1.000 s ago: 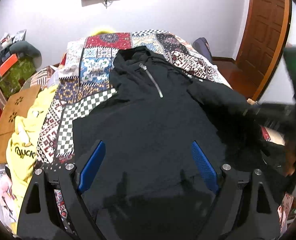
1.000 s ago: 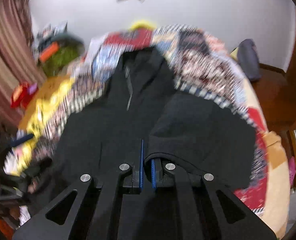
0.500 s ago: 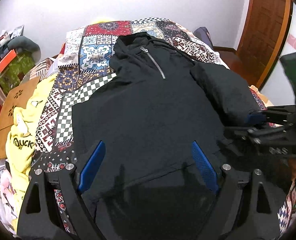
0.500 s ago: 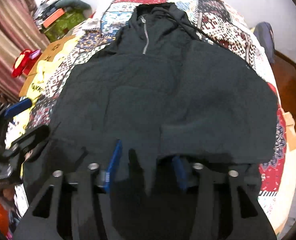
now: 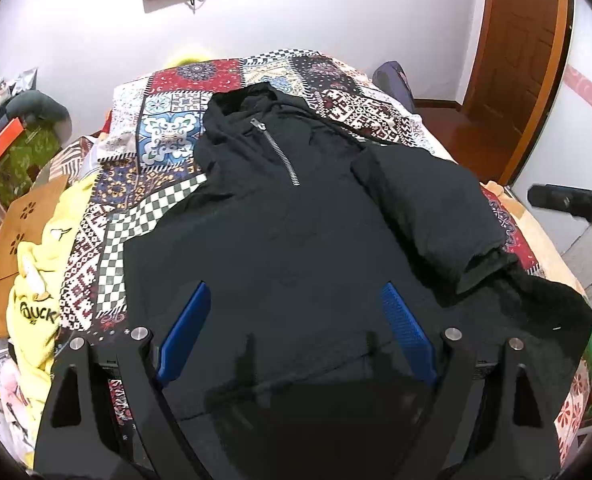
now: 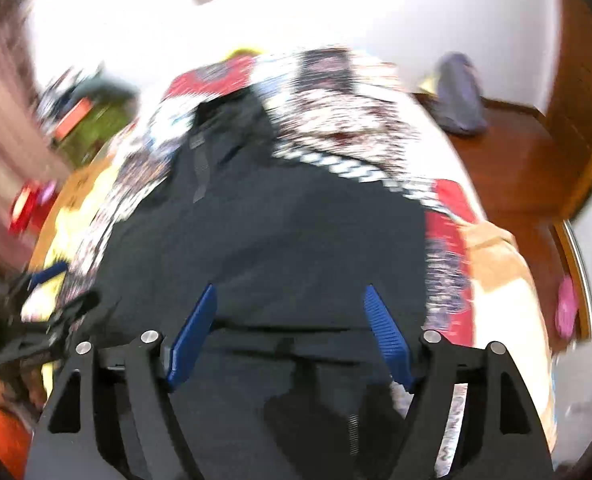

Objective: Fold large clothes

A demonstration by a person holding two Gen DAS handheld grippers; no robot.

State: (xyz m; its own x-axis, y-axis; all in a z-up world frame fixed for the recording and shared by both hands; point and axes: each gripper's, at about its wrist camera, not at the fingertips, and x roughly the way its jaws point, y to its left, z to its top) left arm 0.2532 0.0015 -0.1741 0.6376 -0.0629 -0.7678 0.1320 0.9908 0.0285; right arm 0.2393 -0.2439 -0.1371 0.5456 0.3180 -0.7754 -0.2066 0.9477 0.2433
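Observation:
A black hooded jacket (image 5: 279,232) with a short silver zip lies face up on the bed. Its right sleeve (image 5: 424,204) is folded inward over the body, cuff toward the hem. My left gripper (image 5: 296,292) hovers open above the lower front, its blue pads wide apart with nothing between them. In the blurred right wrist view, my right gripper (image 6: 289,292) hangs over the jacket (image 6: 279,232) near its right hem. Its jaws are opening and the pads press on nothing. Part of the right gripper (image 5: 568,202) shows at the right edge of the left wrist view.
A patchwork quilt (image 5: 167,140) covers the bed. A yellow garment (image 5: 39,280) and a brown sheet (image 5: 19,232) lie on its left side. Clutter (image 5: 19,152) stands by the left wall. A wooden door (image 5: 524,60) and a grey-blue bag (image 5: 392,80) are at the right.
The right gripper was shut on the sleeve cuff, then let it go, opened and drew back to the right. The sleeve now rests folded on the jacket. The left gripper stays open.

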